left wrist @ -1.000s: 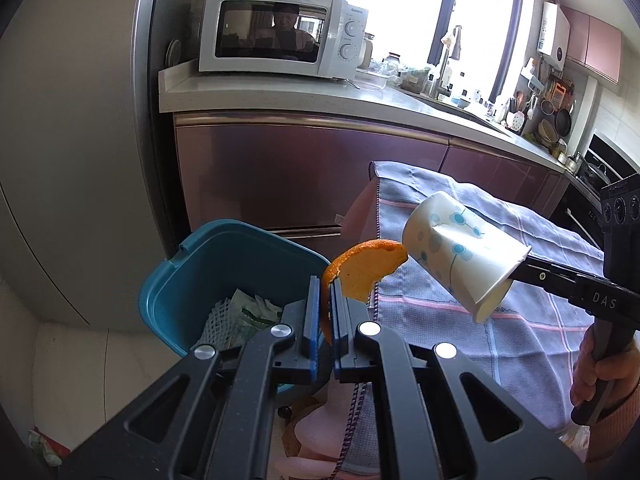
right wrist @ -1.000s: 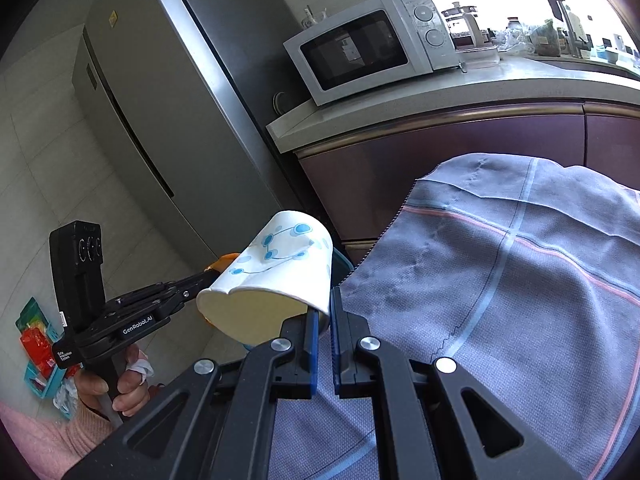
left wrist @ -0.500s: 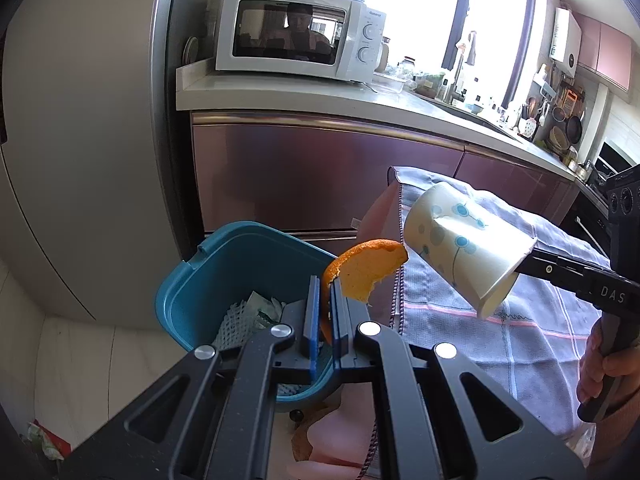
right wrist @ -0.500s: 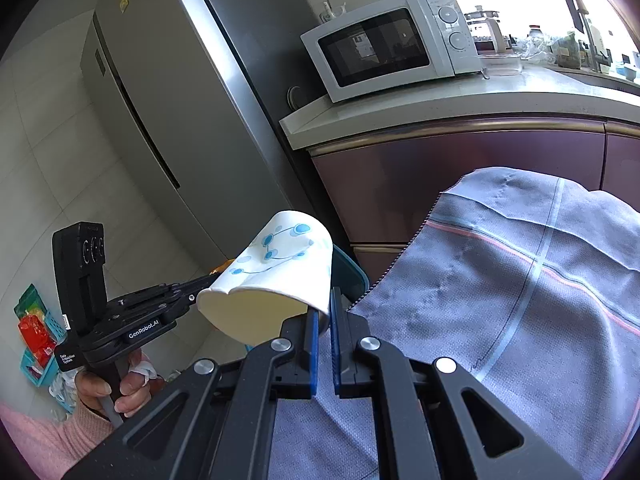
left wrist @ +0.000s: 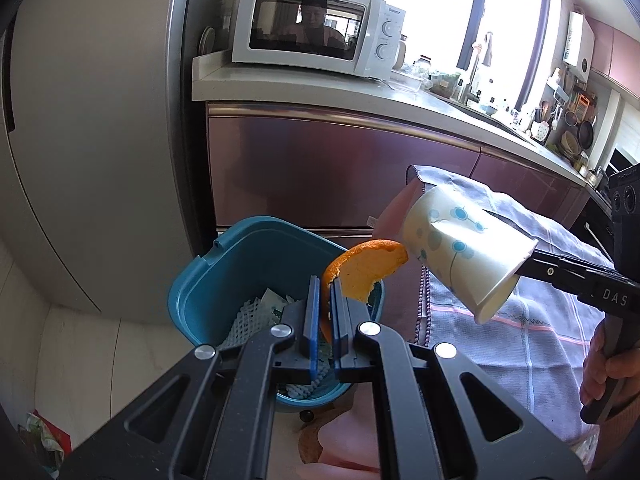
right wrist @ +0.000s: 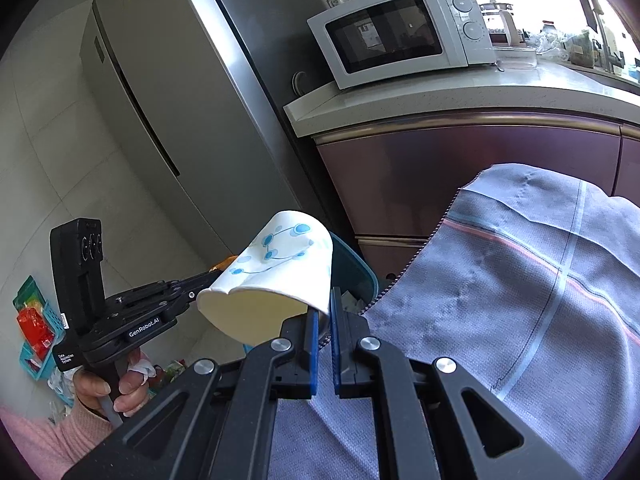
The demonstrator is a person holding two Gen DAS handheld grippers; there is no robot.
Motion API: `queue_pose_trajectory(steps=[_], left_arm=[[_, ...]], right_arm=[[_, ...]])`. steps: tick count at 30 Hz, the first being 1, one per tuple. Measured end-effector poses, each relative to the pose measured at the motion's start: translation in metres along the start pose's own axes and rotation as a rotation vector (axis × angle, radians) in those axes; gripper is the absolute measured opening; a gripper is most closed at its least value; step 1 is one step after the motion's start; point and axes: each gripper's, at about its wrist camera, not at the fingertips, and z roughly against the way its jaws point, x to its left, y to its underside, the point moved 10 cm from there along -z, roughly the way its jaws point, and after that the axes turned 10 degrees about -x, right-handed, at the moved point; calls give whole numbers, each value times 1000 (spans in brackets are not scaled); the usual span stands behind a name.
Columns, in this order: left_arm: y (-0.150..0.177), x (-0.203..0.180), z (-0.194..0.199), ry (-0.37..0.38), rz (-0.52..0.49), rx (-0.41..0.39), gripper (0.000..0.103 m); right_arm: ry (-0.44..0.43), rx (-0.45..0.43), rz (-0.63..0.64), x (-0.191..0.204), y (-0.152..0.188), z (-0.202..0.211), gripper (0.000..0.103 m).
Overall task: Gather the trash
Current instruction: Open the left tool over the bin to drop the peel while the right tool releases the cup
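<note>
A grey cloth (right wrist: 520,320) is draped over a raised surface beside the cabinets (left wrist: 320,176), and a teal bin (left wrist: 224,276) is stood on the floor at its edge, apparently so trash can be dropped straight in. White foam netting (left wrist: 248,320) and wrappers are already held inside it.

A paper cup (right wrist: 276,280) is pinched by its rim in the closed right gripper (right wrist: 324,312), tilted mouth-down and carried beside the bin. An orange peel (left wrist: 364,268) is clamped edge-on in the closed left gripper (left wrist: 324,300), directly over the bin's opening, presumably ready for release.

Most of the bin is blocked by the cup in the right view. The bin's bottom is covered by the left gripper. What lies under the cloth cannot be made out.
</note>
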Motion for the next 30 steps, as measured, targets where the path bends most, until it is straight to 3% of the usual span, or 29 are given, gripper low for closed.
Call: queue_pose_trajectory(steps=[30], left_arm=[[12,14,-11,-42,36,28,5]], right_arm=[[10,82,11,-4,8,-29,4]])
